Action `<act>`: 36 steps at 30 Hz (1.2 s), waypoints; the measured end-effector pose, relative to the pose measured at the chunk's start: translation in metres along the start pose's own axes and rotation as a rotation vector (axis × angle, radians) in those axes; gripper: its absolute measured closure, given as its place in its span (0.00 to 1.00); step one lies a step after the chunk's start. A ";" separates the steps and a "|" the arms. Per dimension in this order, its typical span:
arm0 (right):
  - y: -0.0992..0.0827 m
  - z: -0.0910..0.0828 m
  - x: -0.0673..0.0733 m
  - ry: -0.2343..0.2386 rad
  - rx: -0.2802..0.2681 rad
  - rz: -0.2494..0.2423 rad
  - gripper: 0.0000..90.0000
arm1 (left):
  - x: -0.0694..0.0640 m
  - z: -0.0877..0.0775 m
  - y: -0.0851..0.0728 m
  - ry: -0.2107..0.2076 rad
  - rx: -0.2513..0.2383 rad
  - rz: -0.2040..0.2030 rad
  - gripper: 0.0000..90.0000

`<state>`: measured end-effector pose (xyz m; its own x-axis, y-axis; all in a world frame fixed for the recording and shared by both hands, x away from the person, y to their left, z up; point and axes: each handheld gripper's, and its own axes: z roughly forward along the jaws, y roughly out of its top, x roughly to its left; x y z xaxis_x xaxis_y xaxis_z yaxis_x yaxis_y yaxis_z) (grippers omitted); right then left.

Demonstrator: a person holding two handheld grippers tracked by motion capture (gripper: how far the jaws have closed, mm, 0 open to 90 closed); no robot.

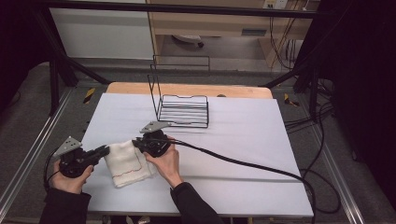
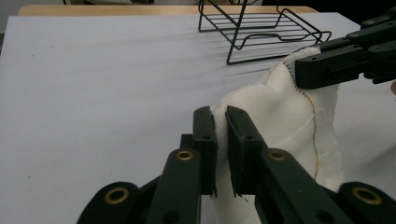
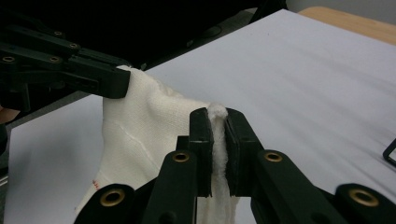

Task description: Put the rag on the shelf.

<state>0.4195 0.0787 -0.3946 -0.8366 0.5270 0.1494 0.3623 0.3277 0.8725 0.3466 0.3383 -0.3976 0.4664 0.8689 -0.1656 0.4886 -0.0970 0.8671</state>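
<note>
Two grippers held one white cloth [image 1: 126, 162] between them near the front edge of the desk [image 1: 243, 140]. Nearest the person, the left gripper [image 1: 103, 150] had its jaws clamped on the cloth's left edge; in the left gripper view that fabric [image 2: 280, 126] was pinched tight between its black pads [image 2: 205, 140]. Just beyond it, the right gripper [image 1: 138, 142] was clamped on the cloth's upper right corner, a ridge of the cloth [image 3: 154, 126] squeezed between its jaws in the right gripper view. Most of the cloth hung between the two, its lower part lying on the desk, a thin red stitched line running down it. Farther back, well apart from the cloth, a black wire rack [image 1: 183, 111] stood on the desk
</note>
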 end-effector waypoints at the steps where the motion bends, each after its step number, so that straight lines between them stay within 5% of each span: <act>1: 0.000 -0.001 0.001 -0.001 -0.004 -0.003 0.92 | -0.001 -0.001 0.001 0.000 -0.004 0.001 0.91; 21: 0.016 -0.049 0.010 -0.069 -0.149 -0.057 0.92 | -0.025 -0.009 0.026 -0.023 -0.143 0.042 0.91; 36: 0.023 -0.093 -0.004 -0.123 -0.225 -0.064 0.92 | -0.058 0.005 0.059 -0.053 -0.211 0.101 0.91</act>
<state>0.3930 0.0114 -0.3317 -0.7938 0.6066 0.0452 0.1983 0.1878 0.9620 0.3523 0.2798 -0.3391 0.5462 0.8325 -0.0927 0.2748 -0.0736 0.9587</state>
